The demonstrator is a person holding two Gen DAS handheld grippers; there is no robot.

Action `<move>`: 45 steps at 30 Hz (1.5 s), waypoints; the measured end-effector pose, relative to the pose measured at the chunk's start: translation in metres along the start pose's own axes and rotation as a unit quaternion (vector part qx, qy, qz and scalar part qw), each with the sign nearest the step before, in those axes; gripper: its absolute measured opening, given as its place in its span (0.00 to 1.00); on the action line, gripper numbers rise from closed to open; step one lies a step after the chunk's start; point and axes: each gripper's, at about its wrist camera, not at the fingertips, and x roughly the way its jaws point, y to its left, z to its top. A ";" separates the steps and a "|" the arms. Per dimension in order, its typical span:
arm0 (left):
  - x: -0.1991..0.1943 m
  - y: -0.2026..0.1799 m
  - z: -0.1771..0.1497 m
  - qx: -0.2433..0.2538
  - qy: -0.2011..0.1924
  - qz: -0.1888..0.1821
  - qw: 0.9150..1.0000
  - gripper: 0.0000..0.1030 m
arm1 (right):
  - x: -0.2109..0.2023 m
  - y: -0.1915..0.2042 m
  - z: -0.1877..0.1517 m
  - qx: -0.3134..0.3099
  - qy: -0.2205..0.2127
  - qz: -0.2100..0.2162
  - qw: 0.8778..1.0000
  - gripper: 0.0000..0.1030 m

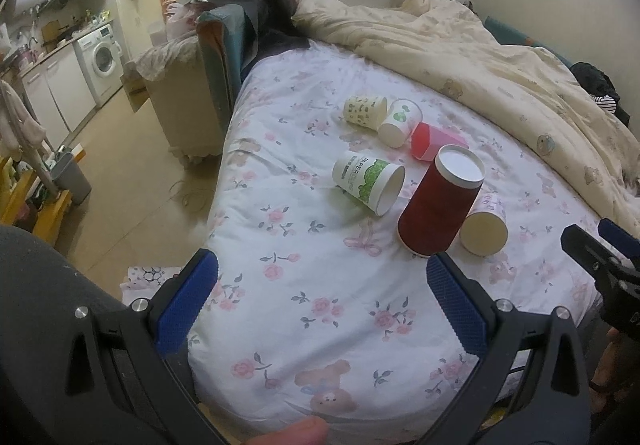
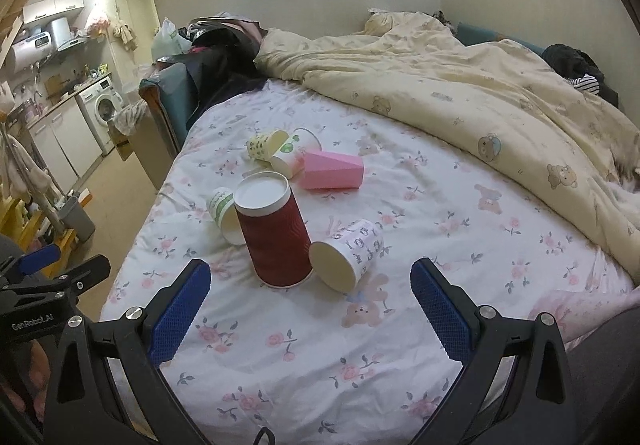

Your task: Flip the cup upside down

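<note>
A dark red ribbed cup (image 1: 438, 203) (image 2: 274, 229) stands upside down on the floral bed sheet (image 1: 320, 285), its white base up. Around it lie several paper cups on their sides: a white and green one (image 1: 370, 181) (image 2: 224, 215), a pale purple patterned one (image 1: 486, 223) (image 2: 348, 253), a pink one (image 1: 434, 141) (image 2: 332, 169), a yellow patterned one (image 1: 365, 111) (image 2: 266, 144) and a white one with a green logo (image 1: 400, 123) (image 2: 294, 153). My left gripper (image 1: 320, 301) is open and empty, short of the cups. My right gripper (image 2: 310, 305) is open and empty, just before the red cup.
A cream quilt (image 1: 480, 57) (image 2: 460, 85) is bunched along the far and right side of the bed. The bed edge drops to the floor (image 1: 132, 185) on the left, with a sofa (image 1: 188, 101) and kitchen units (image 1: 68, 85) beyond. The right gripper shows in the left wrist view (image 1: 600, 249).
</note>
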 end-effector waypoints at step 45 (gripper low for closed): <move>-0.003 0.000 0.002 -0.004 0.001 -0.007 1.000 1.00 | 0.001 -0.002 0.001 0.002 0.002 -0.003 1.000 0.99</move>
